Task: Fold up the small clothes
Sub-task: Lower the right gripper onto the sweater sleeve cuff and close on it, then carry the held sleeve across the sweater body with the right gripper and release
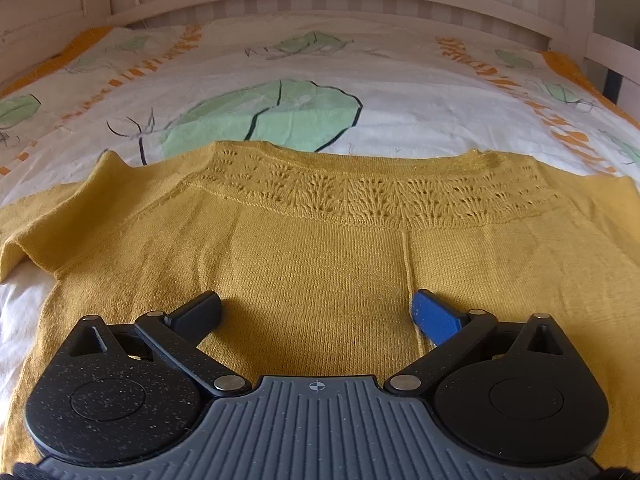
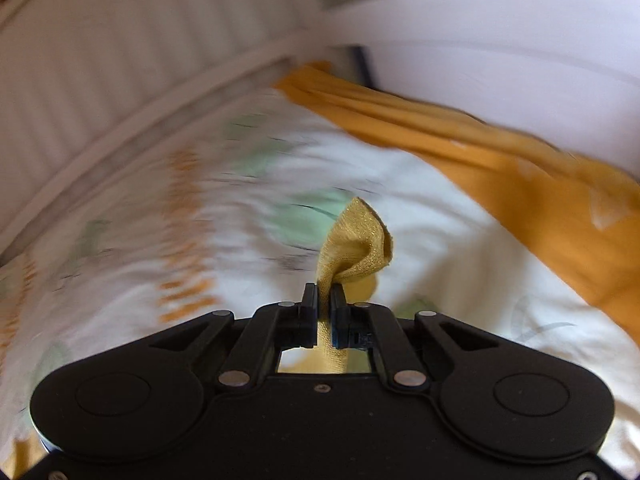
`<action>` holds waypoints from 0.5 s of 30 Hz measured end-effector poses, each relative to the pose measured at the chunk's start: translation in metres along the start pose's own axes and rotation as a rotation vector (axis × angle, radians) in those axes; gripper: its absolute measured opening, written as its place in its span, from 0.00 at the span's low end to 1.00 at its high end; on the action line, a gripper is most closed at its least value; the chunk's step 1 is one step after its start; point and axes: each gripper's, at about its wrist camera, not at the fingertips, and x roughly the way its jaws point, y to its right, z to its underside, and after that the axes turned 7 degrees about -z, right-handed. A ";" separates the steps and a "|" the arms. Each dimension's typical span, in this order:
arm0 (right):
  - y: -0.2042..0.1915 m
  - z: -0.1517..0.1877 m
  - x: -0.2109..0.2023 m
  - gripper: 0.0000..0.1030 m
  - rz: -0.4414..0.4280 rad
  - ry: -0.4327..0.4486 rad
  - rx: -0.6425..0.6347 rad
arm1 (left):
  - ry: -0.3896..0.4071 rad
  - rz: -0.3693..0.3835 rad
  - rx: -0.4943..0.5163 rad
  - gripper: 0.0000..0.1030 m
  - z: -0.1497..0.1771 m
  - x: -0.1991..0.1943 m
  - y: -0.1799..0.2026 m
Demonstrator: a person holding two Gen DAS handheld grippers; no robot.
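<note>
1. The mustard knit top (image 1: 320, 272) lay spread flat on the bed (image 1: 400, 120), neckline away from the left wrist camera, one short sleeve (image 1: 52, 232) splayed to the side over the printed bedcover
2. The left gripper (image 1: 316, 314) hovered above the lower body of the top with its jaws fully released; nothing sat between them and neither finger pressed the knit
3. The right gripper (image 2: 325, 304) had its jaws clenched on a bunched corner of the same mustard knit (image 2: 356, 240), which stood up past the fingertips in a soft peak; the blur in that view made it impossible to tell which edge of the garment this was
4. Handling judgement: the fabric looked light, limp and stretchy, with no stiffness to hold a shape. It would likely drape and sag from any single grip point
5. The openwork yoke (image 1: 360, 196) appeared the most delicate zone and liable to snag on a fingertip
6. Recommended hold: hem, side seam or sleeve edge, with both layers pinched together
7. An orange cloth (image 2: 500, 160) lay along the far side of the bed, well apart from the held corner
</note>
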 end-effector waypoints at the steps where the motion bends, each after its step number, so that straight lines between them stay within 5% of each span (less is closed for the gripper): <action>1: -0.018 -0.001 -0.006 0.12 -0.025 0.000 -0.025 | -0.024 0.020 0.005 0.99 -0.004 0.000 -0.003; 7: -0.132 0.013 -0.026 0.12 -0.217 -0.006 -0.120 | -0.150 0.148 0.009 0.83 -0.024 -0.015 -0.042; 15: -0.269 0.104 -0.008 0.08 -0.453 -0.103 -0.242 | -0.116 0.159 -0.034 0.82 -0.019 -0.051 -0.126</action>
